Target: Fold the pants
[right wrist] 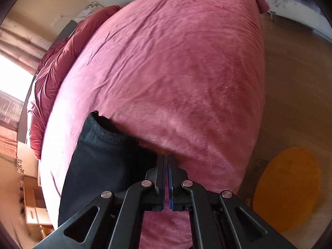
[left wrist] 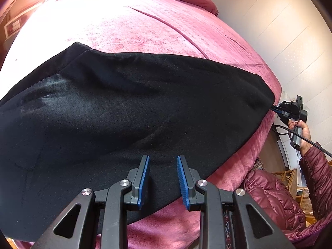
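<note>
Nearest the left wrist camera, the left gripper (left wrist: 162,181) hovers over the black pants (left wrist: 124,112) with its blue pads narrowly parted and nothing between them. The pants lie flat across the pink bed cover (left wrist: 145,27), long axis running side to side. Only this view shows the right gripper (left wrist: 277,109) at the pants' far right end; its own camera shows closed jaws, seemingly pinching the fabric edge.

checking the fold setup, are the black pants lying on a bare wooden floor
No, the black pants lie spread on a pink bed cover, as the left wrist view shows.
</note>
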Motion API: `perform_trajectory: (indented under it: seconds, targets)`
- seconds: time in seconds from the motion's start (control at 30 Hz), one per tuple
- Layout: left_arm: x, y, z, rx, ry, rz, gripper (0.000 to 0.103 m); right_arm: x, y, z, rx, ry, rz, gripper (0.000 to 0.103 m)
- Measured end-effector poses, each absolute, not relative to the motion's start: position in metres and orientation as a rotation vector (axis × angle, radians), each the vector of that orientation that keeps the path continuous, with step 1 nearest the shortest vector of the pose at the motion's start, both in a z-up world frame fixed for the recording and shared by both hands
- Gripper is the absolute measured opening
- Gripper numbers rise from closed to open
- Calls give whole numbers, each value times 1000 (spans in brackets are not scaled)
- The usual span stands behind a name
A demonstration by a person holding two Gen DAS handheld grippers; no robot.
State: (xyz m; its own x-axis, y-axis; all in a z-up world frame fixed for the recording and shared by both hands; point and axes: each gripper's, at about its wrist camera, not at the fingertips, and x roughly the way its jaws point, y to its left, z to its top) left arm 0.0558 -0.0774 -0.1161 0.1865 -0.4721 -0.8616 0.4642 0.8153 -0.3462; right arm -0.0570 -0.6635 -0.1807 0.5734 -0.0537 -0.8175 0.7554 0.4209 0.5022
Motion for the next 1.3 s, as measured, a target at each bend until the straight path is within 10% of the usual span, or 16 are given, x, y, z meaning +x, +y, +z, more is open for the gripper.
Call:
perform_trajectory:
  seconds: [0.2,0.4,0.6,0.7,1.3]
  targets:
    - [58,-79,-120,-24,1222,-669,27,-85,-648,-158,1042,749,-505,7]
    - [57,-83,-123,-26,1228,-687,27,-75,-613,-158,1104,741,-329,36]
    - [56,-77,-118,-45,1211,-689,27,-48,-581,-178,1102,842,-291,36]
    - [58,-70,-115,-56,1207,-684,27,-40,-573,-176,1042,872,-321,8]
    - [66,-50,-105,-96,1166,-669,27,-30,-556,-174,834,1046,-453,8]
